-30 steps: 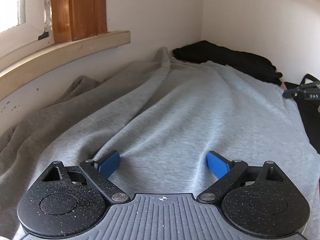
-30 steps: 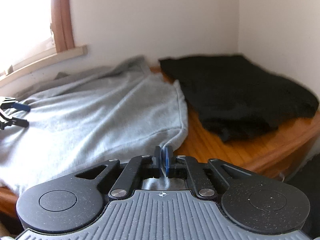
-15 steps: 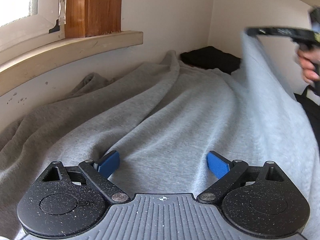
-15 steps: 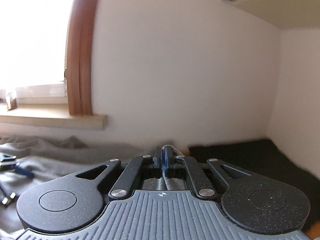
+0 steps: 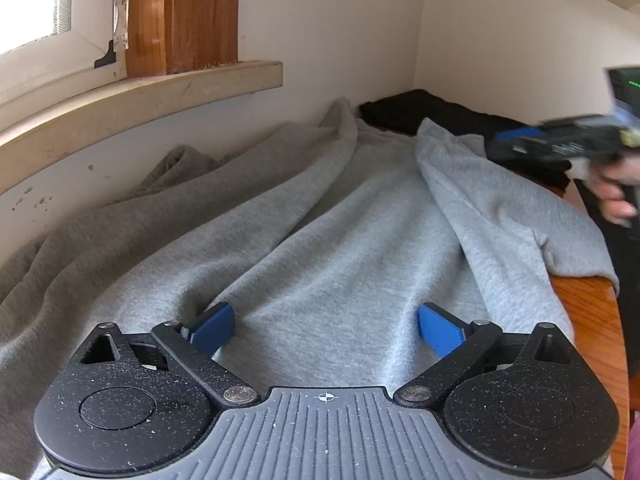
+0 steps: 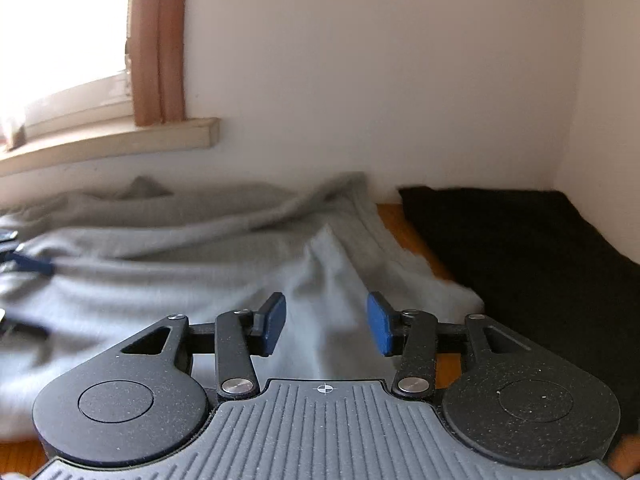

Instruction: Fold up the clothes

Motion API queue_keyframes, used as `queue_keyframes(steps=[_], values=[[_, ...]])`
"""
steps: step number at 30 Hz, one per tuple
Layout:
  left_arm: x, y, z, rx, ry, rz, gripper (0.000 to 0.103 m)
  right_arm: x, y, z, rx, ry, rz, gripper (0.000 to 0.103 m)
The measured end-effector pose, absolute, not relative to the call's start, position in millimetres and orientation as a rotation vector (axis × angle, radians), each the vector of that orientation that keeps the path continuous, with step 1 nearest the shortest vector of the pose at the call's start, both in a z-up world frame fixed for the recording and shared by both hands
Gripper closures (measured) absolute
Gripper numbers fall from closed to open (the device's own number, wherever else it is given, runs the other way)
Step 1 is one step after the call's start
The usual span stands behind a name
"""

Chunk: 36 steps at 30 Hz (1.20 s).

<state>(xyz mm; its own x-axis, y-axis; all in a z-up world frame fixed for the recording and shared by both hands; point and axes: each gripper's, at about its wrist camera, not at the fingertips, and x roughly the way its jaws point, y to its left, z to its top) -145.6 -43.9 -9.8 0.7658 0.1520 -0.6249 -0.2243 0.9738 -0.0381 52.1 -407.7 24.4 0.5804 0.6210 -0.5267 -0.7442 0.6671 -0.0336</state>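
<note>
Resting spread, left gripper (image 5: pixel 326 326) straddles grey sweatshirt (image 5: pixel 340 248) on wooden worktop (image 5: pixel 588 320), pinching nothing. Right gripper (image 6: pixel 326 324) also spread, empty, just above folded-over flap (image 5: pixel 492 208). Beyond: black garment (image 6: pixel 520 248) against wall. Sweatshirt likely soft, limp, medium weight; best pinched at hem or edge, not mid-panel.
</note>
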Motion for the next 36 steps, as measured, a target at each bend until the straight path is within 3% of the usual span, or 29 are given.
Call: queue_keyframes(steps=[7, 17, 20, 24, 30, 36], values=[[-145, -45, -10, -0.105, 0.671, 0.207, 0.003, 23, -499, 0, -0.267, 0.56, 0.749, 0.036], [-145, -46, -11, -0.104, 0.673, 0.206, 0.003, -4, -548, -32, -0.123, 0.577, 0.742, 0.035], [-145, -46, -11, -0.104, 0.673, 0.21, 0.003, -11, -545, -36, -0.101, 0.53, 0.717, 0.045], [-144, -47, -11, -0.098, 0.678, 0.209, 0.003, -18, -549, -34, -0.087, 0.51, 0.686, 0.085], [-145, -47, -11, -0.104, 0.668, 0.203, 0.002, -25, -553, -17, -0.175, 0.505, 0.601, 0.099], [-148, -42, -9, -0.152, 0.647, 0.188, 0.002, -59, -581, 52, -0.248, 0.412, 0.465, 0.099]])
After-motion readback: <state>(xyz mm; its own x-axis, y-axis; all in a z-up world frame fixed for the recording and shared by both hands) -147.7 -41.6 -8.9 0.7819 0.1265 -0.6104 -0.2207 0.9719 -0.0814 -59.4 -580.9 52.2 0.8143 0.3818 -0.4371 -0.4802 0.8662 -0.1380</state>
